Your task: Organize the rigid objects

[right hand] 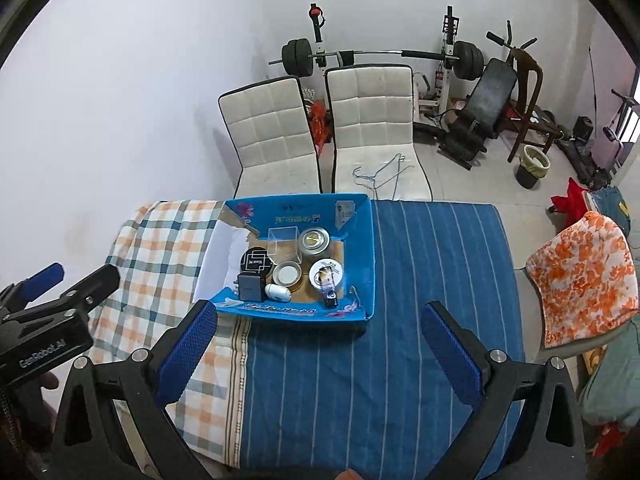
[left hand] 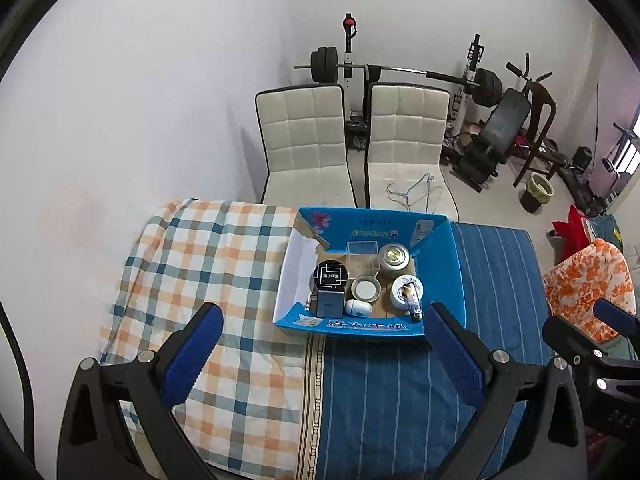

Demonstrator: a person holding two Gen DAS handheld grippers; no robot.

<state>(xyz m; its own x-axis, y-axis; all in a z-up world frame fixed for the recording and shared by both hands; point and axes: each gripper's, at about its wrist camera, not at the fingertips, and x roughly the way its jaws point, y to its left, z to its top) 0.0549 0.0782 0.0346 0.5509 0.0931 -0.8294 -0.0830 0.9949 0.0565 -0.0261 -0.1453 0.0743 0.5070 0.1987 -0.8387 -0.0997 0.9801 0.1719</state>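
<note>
A blue cardboard box (left hand: 456,264) (right hand: 366,240) stands on the table at the seam of two cloths. Inside it are a black round tin (left hand: 331,275) (right hand: 257,261), a clear plastic cube (left hand: 362,256) (right hand: 284,245), a silver tin (left hand: 394,258) (right hand: 314,241), a small open round tin (left hand: 365,289) (right hand: 287,274), a white oval case (left hand: 357,307) (right hand: 277,292), a dark cube (left hand: 330,304) (right hand: 251,286) and a small bottle (left hand: 413,300) (right hand: 329,285) lying on a white round tin. My left gripper (left hand: 324,346) and right gripper (right hand: 320,338) are open and empty, held above the table in front of the box.
A checked orange-and-blue cloth (left hand: 200,264) covers the table's left, a blue striped cloth (right hand: 420,300) the right. Two white chairs (left hand: 304,140) (right hand: 372,120) stand behind the table, wire hangers on one. A chair with an orange floral cover (right hand: 580,272) is at the right. Gym gear lines the back wall.
</note>
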